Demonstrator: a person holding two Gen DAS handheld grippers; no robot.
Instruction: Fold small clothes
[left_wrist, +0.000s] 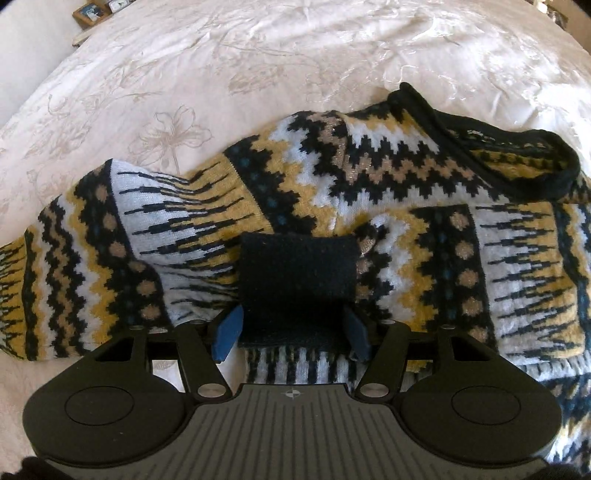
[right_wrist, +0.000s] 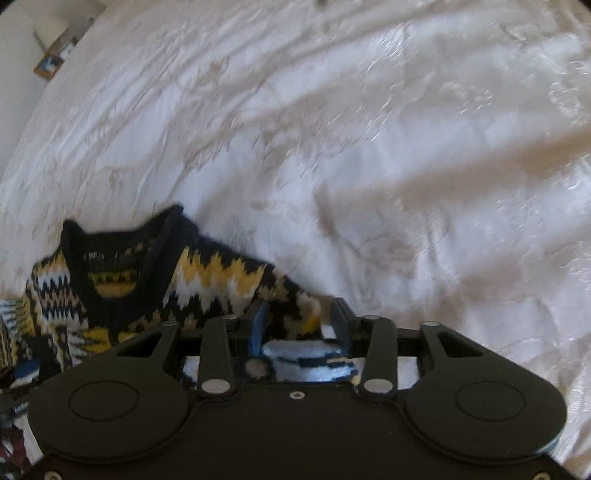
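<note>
A knitted sweater in black, yellow, white and tan lies spread on a white bedspread, its black neckline at the upper right. One sleeve is folded across the body, and its black cuff lies flat between the blue pads of my left gripper, which touch both cuff edges. In the blurred right wrist view, the sweater sits at the lower left. Its shoulder edge reaches between the fingers of my right gripper. The jaws stand narrow, and a thin gap shows by the right pad.
The bedspread is wrinkled and stretches wide beyond and to the right of the sweater. A small framed picture stands off the bed's far left corner. Dark patterned items lie at the lower left edge.
</note>
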